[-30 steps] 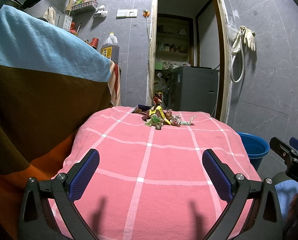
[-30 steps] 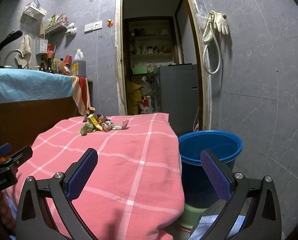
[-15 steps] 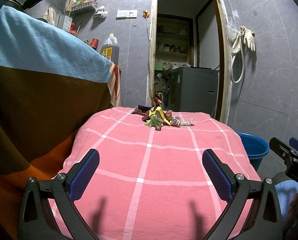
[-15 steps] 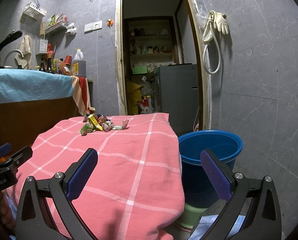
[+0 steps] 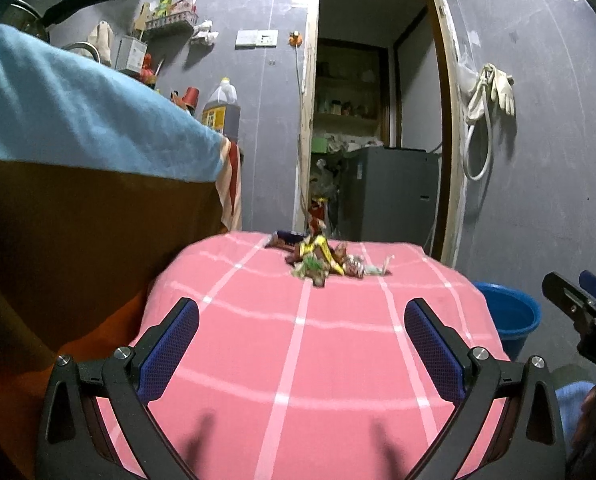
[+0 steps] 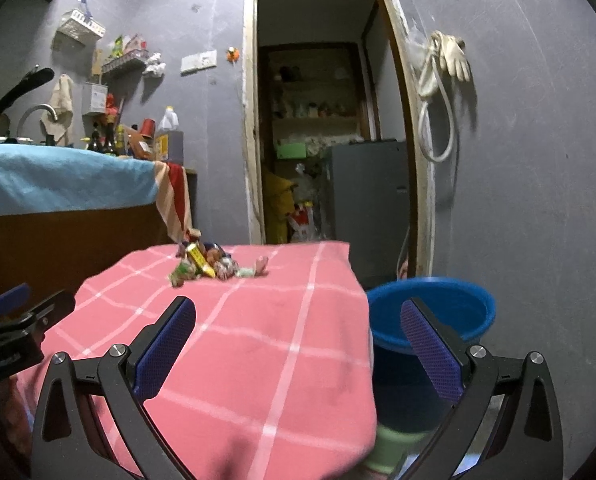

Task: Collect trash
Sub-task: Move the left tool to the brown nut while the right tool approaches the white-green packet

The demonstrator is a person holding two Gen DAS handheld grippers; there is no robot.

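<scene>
Barely any shift since before; both views slightly nearer. Wrappers (image 5: 321, 260) piled at far end of cloth (image 5: 298, 352), bucket (image 6: 429, 312) right. Left gripper (image 5: 301, 340) and right gripper (image 6: 298, 338) gaping, empty. Light, crinkly; pinch an edge.

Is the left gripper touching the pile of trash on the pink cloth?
Apart. The left wrist view shows the open left gripper well short of the trash pile, with bare pink cloth between them.
</scene>
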